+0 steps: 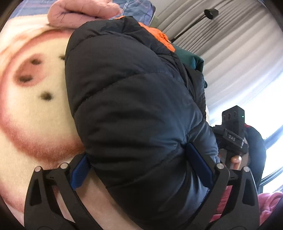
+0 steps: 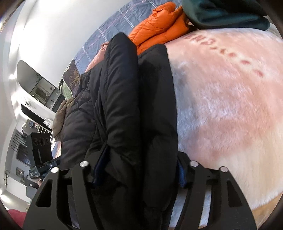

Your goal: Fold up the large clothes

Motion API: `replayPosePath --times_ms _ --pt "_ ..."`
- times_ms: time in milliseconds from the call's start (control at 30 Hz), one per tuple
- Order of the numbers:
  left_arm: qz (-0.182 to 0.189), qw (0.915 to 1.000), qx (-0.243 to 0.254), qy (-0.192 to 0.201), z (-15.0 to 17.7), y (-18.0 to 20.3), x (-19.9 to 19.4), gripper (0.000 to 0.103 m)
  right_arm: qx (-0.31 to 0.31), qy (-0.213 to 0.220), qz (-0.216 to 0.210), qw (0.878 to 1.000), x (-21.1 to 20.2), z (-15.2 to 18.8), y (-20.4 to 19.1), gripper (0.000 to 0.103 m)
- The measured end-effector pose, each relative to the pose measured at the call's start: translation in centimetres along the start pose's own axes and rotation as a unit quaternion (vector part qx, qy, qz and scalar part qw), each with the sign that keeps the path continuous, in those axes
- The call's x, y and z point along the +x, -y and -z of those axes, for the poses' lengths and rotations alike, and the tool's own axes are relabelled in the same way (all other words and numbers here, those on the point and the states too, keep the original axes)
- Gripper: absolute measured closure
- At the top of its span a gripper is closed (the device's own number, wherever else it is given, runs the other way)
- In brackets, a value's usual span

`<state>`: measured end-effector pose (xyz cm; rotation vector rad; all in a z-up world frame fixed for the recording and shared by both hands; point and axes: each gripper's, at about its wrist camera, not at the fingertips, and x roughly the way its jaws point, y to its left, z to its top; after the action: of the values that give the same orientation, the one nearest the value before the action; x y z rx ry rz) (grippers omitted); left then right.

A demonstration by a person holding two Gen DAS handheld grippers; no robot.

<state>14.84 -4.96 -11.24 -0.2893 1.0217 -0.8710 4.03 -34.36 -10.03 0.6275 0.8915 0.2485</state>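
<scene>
While both grippers sit at the dark puffer jacket (image 1: 134, 106), it lies bunched on the pink fleece blanket (image 1: 26, 109).
Left gripper (image 1: 141, 161): fingers wide apart, straddling a jacket fold. Right gripper (image 2: 138, 164): clamped on folded jacket layers. Orange jacket (image 2: 159, 23) beyond, toward blanket's far edge.

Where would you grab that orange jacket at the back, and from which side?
Grip the orange jacket at its puffy folded edge facing the black jacket, coming from the near side. That edge bulges up off the blanket; the far side is tucked under a dark green garment.
</scene>
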Motion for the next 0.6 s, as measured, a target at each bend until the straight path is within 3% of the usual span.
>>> replayPosePath --times_ms 67,133,167,367,433,600 --pt "-0.017 0.9994 0.027 0.016 -0.3 1.3 -0.1 0.029 -0.008 0.012 0.014 1.000 -0.2 0.0 -1.0 0.069" --pt "-0.049 0.9960 0.063 0.040 -0.4 3.2 -0.9 0.051 -0.035 0.030 0.042 0.998 -0.7 -0.1 -2.7 0.077" --pt "-0.067 0.9918 0.091 0.059 -0.8 4.6 -1.8 0.056 -0.052 0.039 0.052 0.997 -1.1 -0.1 -3.9 0.080" --pt "-0.116 0.9602 0.183 0.177 -1.1 9.6 -10.3 0.060 -0.141 0.080 -0.008 0.987 -3.5 -0.3 -11.5 0.082" --pt "-0.148 0.9462 0.204 0.203 -0.9 10.0 -13.1 0.060 -0.172 0.083 -0.025 0.981 -3.0 -0.6 -14.4 0.082" --pt "-0.217 0.9224 0.212 0.239 -0.9 8.9 -17.9 0.060 -0.207 0.062 -0.097 0.972 1.4 -2.5 -20.3 0.082"
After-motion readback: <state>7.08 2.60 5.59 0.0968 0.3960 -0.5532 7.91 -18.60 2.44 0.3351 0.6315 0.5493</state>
